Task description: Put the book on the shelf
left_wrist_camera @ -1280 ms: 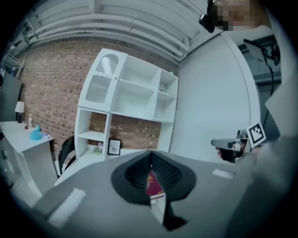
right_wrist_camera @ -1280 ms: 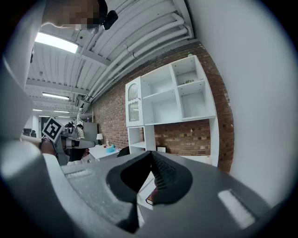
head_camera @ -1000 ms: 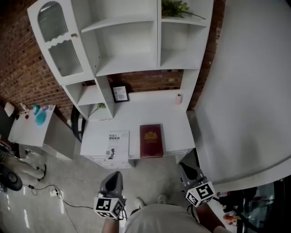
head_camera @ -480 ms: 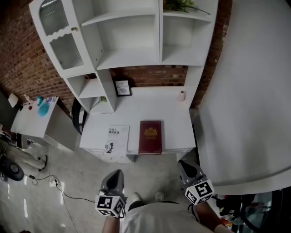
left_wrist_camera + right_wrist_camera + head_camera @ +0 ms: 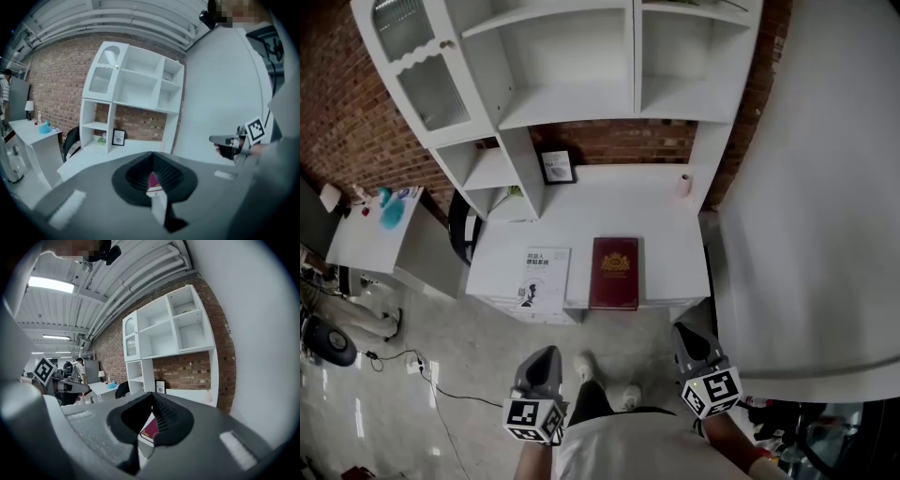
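The left gripper [image 5: 545, 354] was fully closed, its jaws pressed together with nothing between them, and it touched nothing. The right gripper [image 5: 683, 331] was closed and empty in the same way. Both were held low in front of the person, well apart, short of the desk [image 5: 675, 246] and pointing toward it, tipped slightly downward. The dark red book [image 5: 614, 272] lay flat at the desk's near edge, just right of a white book [image 5: 544, 279]. The white shelf unit [image 5: 572, 94] stood at the far side.
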`<state>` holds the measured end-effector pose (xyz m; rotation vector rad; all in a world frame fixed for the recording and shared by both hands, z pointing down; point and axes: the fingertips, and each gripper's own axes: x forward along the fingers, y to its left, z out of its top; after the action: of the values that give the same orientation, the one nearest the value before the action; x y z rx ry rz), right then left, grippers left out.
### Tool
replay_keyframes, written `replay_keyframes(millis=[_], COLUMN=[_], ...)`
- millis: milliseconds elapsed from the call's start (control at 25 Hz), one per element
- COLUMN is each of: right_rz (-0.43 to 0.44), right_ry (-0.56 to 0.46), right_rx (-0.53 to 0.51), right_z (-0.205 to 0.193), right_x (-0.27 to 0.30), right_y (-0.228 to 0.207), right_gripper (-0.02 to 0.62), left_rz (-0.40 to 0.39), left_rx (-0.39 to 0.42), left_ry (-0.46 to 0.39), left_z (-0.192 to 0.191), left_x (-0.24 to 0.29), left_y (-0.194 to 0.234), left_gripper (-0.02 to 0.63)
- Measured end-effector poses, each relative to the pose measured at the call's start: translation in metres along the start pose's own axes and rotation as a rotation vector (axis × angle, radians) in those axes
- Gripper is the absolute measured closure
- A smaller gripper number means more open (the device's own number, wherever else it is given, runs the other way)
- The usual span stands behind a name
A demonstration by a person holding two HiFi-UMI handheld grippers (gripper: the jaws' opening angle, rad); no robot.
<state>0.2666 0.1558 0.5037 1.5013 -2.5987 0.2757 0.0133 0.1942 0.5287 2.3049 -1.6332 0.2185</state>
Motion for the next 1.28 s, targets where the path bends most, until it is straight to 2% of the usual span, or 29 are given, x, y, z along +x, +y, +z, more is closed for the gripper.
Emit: replay_keyframes(millis=[360, 560, 880, 1120, 1280], right_rz=[-0.077, -0.109, -0.180, -0.217, -0.196], right_ry=[0.031, 0.061, 0.115, 0.200, 0.305], right_rx=[0.030, 0.036, 0.066, 0.194, 0.278], right_z=[-0.003, -0.007, -0.019, -0.053, -0.091], right_x=[0.048, 0.089, 0.150, 0.183, 0.196], right_y=[-0.010, -0.009, -0.012, -0.027, -0.034], right_gripper=[0.594, 0.594, 0.594, 0.594, 0.593], left_rz=[-0.086, -0.138, -0.240, -0.327, -0.376], left_rx=[0.051, 0.040, 0.066, 0.078, 0.008], left_ry=[0.044, 0.081, 0.147, 0.201, 0.280], left_z=[0.001, -0.005, -0.016, -0.038, -0.074], left_x=[0.052, 0.089, 0.144, 0.180, 0.201], left_y=[0.033, 0.060, 0.096, 0.108, 0.107], left_gripper=[0.600, 0.600, 0.600, 0.598, 0.598])
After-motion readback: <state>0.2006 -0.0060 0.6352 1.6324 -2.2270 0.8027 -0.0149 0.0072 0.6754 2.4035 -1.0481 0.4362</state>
